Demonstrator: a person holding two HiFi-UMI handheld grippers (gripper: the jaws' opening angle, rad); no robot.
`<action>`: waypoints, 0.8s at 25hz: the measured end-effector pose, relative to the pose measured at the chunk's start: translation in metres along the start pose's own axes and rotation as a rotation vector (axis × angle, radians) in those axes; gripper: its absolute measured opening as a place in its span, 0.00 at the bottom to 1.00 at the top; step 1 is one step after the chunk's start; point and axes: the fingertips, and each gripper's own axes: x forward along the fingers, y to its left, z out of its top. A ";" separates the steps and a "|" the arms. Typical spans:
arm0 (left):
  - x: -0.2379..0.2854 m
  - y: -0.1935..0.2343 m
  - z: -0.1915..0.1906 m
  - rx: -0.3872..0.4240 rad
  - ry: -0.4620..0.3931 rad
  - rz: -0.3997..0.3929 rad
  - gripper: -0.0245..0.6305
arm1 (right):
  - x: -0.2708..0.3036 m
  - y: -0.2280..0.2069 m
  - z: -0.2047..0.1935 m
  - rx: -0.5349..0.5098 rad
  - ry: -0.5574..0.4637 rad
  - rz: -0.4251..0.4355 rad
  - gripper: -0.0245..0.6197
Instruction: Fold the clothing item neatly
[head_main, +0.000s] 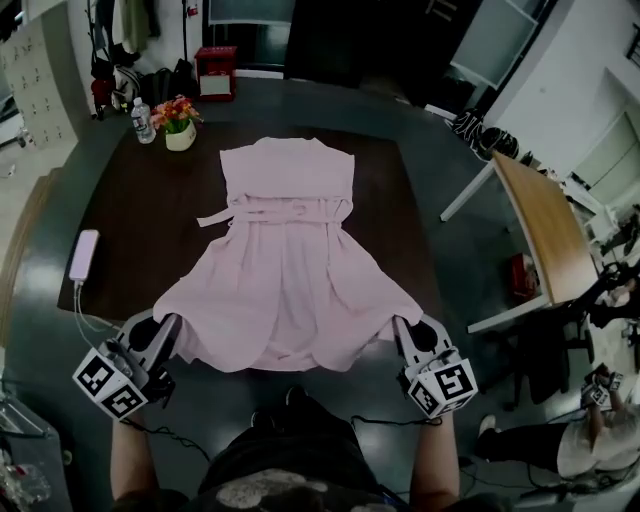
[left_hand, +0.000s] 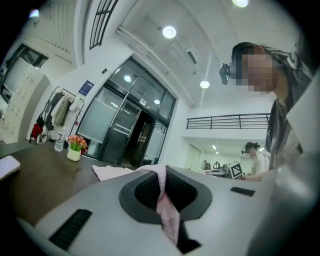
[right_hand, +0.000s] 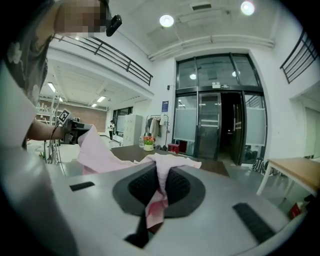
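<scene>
A pale pink dress (head_main: 285, 265) with a tied waist belt lies spread on the dark table (head_main: 130, 215), its top at the far side. Its hem is lifted off the table at both near corners. My left gripper (head_main: 168, 335) is shut on the hem's left corner, and pink cloth (left_hand: 165, 200) is pinched between its dark pads. My right gripper (head_main: 402, 335) is shut on the hem's right corner, with a fold of pink cloth (right_hand: 160, 192) squeezed between its pads. Both grippers are held up at the table's near edge.
A small pot of flowers (head_main: 178, 123) and a water bottle (head_main: 143, 121) stand at the table's far left corner. A pale phone-like device (head_main: 83, 254) with a cable lies at the left edge. A wooden desk (head_main: 545, 225) stands to the right, and a seated person (head_main: 595, 430) is at lower right.
</scene>
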 end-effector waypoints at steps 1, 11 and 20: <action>0.008 0.009 0.010 -0.001 -0.006 -0.001 0.06 | 0.011 -0.007 0.007 0.002 -0.008 0.006 0.04; 0.168 0.130 0.129 0.080 -0.050 0.042 0.06 | 0.182 -0.124 0.078 0.002 -0.042 0.115 0.04; 0.292 0.306 0.194 0.098 -0.045 0.154 0.06 | 0.352 -0.280 0.111 0.159 -0.015 0.014 0.04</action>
